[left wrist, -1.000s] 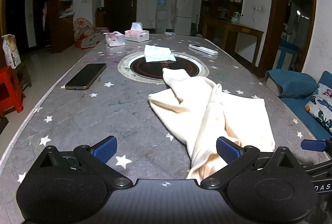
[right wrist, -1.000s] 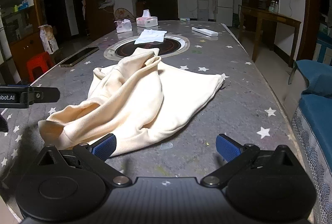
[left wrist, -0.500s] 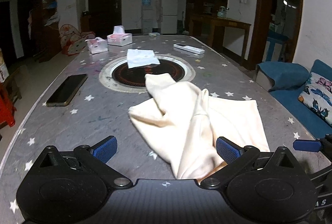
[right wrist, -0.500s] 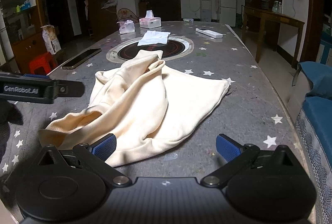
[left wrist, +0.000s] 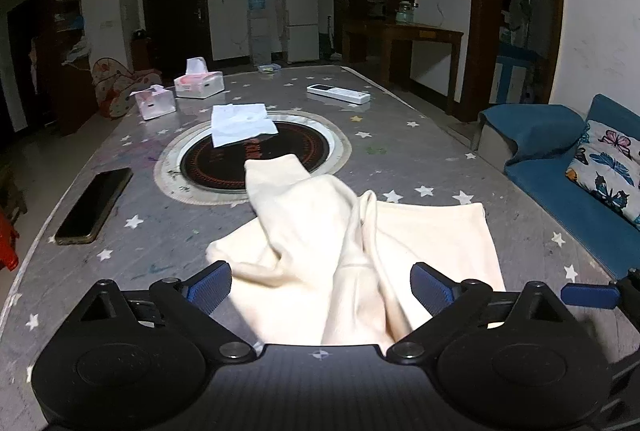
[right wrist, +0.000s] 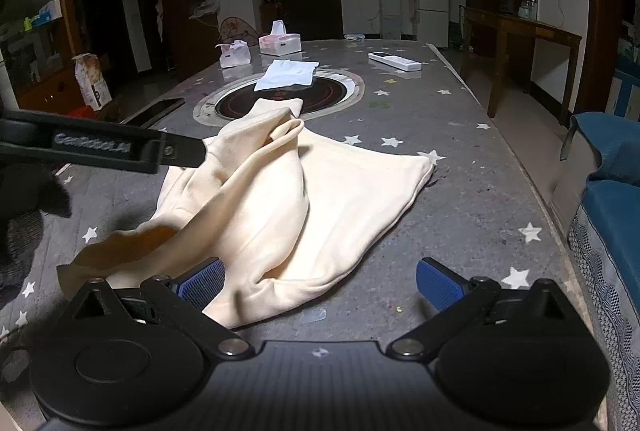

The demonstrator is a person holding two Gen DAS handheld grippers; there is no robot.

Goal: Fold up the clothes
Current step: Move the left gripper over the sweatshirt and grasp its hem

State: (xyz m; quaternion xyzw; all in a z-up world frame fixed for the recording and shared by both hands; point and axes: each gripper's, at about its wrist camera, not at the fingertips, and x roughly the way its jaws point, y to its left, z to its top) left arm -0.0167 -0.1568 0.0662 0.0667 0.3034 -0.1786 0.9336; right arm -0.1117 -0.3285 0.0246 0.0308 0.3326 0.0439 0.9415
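Observation:
A cream garment (left wrist: 320, 231) lies crumpled on the grey star-patterned table (left wrist: 160, 239), one end reaching the round dark hotplate (left wrist: 256, 159). My left gripper (left wrist: 320, 285) is open, its blue pads either side of the garment's near bunched end. In the right wrist view the garment (right wrist: 304, 191) spreads ahead. My right gripper (right wrist: 318, 281) is open over its near hem, left pad touching the cloth. The left gripper's finger (right wrist: 100, 147) crosses the upper left there.
A black phone (left wrist: 94, 205) lies at the table's left edge. A folded white cloth (left wrist: 240, 123), two tissue boxes (left wrist: 198, 83) and a white remote (left wrist: 338, 94) sit farther back. A blue sofa (left wrist: 580, 191) stands to the right of the table.
My left gripper has moved right and forward, so the garment's bunched end now lies between its pads. My right gripper has crept forward towards the hem. The garment has not visibly moved.

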